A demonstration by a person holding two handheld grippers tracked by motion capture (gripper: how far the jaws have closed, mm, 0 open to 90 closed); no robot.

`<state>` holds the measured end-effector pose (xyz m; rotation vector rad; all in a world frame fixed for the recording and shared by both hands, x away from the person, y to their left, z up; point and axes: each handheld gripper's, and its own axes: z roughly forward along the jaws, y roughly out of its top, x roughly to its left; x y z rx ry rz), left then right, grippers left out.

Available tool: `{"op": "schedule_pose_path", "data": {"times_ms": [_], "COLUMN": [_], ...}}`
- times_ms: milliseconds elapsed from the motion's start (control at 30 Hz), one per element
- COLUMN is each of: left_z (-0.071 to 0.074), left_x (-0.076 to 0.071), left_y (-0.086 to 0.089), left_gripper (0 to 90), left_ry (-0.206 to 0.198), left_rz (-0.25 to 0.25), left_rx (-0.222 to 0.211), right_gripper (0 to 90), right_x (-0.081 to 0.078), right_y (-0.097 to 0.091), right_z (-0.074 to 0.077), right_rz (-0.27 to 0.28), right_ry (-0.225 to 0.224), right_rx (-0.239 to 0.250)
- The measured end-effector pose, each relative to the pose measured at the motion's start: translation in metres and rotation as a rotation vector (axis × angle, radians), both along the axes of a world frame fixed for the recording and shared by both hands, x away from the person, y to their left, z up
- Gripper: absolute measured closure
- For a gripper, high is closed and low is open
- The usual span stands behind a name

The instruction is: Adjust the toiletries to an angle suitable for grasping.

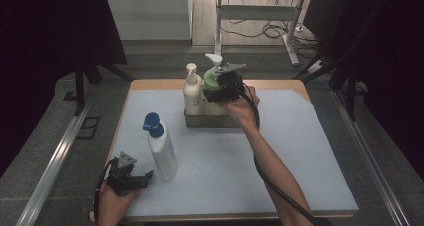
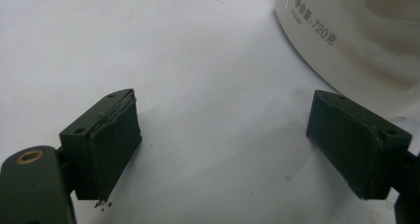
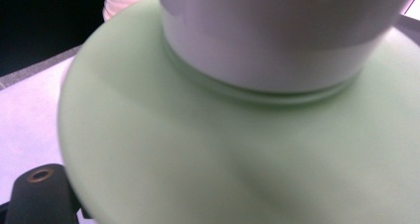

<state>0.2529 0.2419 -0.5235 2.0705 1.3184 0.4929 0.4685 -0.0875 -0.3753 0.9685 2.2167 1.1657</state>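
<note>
A green bottle (image 1: 212, 81) with a white pump (image 1: 215, 60) stands in a metal tray (image 1: 210, 120) at the back of the table, beside a cream pump bottle (image 1: 192, 88). My right gripper (image 1: 216, 93) comes at it from the right and is shut on the green bottle, whose shoulder (image 3: 223, 149) and white collar (image 3: 277, 35) loom very close in the right gripper view. At the front left, a white bottle with a blue pump (image 1: 162, 151) stands upright. My left gripper (image 1: 142, 178) rests just left of it, open, and the bottle's base (image 2: 356, 40) lies beyond its right jaw.
A pale mat (image 1: 280, 161) covers the wooden table. Metal rails (image 1: 60, 156) run along both sides on the floor. A desk frame with cables (image 1: 270, 21) stands behind the table.
</note>
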Motion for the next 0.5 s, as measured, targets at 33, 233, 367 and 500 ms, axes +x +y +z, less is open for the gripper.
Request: {"op": "schedule_pose_path", "data": {"times_ms": [33,233,367,500], "left_z": [0.000,0.000,0.000,0.000], "left_x": [0.000,0.000,0.000,0.000], "left_y": [0.000,0.000,0.000,0.000], "left_gripper": [12.9,12.9,12.9,12.9], "left_ry": [0.000,0.000,0.000,0.000], "left_rz": [0.000,0.000,0.000,0.000], "left_rx": [0.000,0.000,0.000,0.000], "right_gripper": [12.1,12.1,12.1,12.0], "right_x": [0.000,0.002,0.004,0.005], "right_y": [-0.001,-0.006,-0.009,-0.010], "right_z": [-0.002,-0.012,-0.023,-0.030], "right_rz": [-0.004,-0.011,-0.021,-0.023], "right_ry": [0.007,0.018,0.039,0.052], "right_rx": [-0.001,-0.005,-0.012,-0.017]}}
